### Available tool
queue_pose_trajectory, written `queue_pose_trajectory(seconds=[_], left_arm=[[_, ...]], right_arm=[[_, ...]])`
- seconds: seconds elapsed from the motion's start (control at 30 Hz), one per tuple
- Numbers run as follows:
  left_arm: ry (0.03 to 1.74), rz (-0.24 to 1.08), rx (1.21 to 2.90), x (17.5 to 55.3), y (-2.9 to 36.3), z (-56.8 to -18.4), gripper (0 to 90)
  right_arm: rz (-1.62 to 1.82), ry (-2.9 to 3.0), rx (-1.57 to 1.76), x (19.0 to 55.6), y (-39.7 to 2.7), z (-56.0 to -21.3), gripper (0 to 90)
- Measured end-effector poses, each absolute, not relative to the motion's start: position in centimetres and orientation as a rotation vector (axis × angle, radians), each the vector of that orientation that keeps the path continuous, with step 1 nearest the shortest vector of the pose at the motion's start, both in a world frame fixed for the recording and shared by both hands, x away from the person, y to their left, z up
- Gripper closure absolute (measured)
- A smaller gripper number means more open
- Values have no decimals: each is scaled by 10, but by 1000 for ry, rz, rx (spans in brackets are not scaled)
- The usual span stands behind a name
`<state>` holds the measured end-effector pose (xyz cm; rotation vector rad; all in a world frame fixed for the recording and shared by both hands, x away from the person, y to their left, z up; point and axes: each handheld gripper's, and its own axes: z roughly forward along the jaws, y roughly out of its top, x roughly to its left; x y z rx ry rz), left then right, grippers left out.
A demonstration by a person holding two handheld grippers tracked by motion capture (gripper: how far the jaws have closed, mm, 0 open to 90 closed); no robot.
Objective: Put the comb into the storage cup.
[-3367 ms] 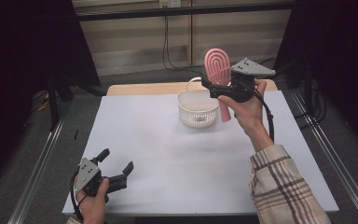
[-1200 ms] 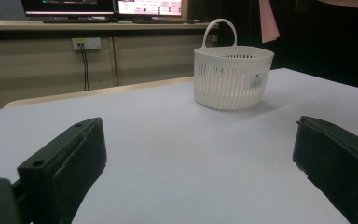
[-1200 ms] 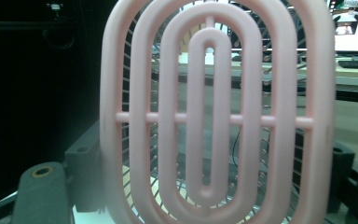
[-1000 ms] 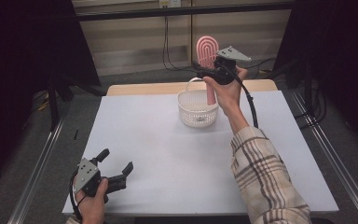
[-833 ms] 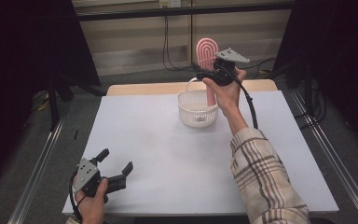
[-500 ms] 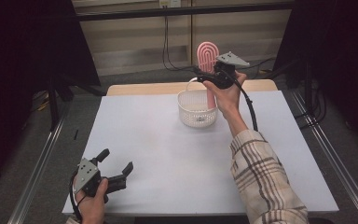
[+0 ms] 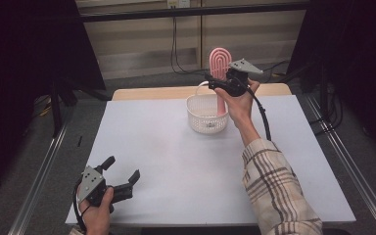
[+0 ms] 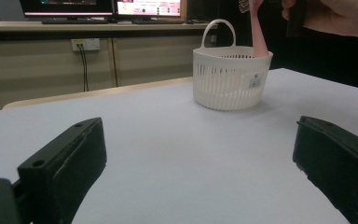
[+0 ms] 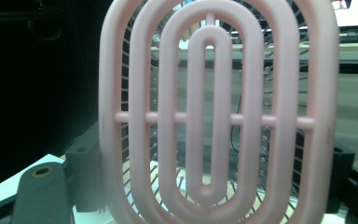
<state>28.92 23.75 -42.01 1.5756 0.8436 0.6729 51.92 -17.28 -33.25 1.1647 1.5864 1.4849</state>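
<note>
We are holding the light, stiff pink hairbrush (image 7: pixel 220 66) in the right gripper (image 7: pixel 223 84), probably at its neck, over the white basket (image 7: pixel 206 114); left gripper (image 7: pixel 123 177) jaws are standing wide, empty

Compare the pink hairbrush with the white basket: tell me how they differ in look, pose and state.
The pink hairbrush is a slim vented paddle; the white basket is a round slatted tub with a hoop handle. The hairbrush stands upright in the right gripper, its handle end down inside the basket; the basket rests on the table unheld. The hairbrush is pink, the basket white. Both look like openwork plastic.
</note>
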Motion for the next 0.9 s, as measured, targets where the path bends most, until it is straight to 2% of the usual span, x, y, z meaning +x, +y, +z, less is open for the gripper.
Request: queue_pose_trajectory(seconds=[0.9], left_arm=[[845, 674, 1571, 289, 237, -420, 28]], right_arm=[[1481, 1614, 1248, 522, -184, -360, 201]])
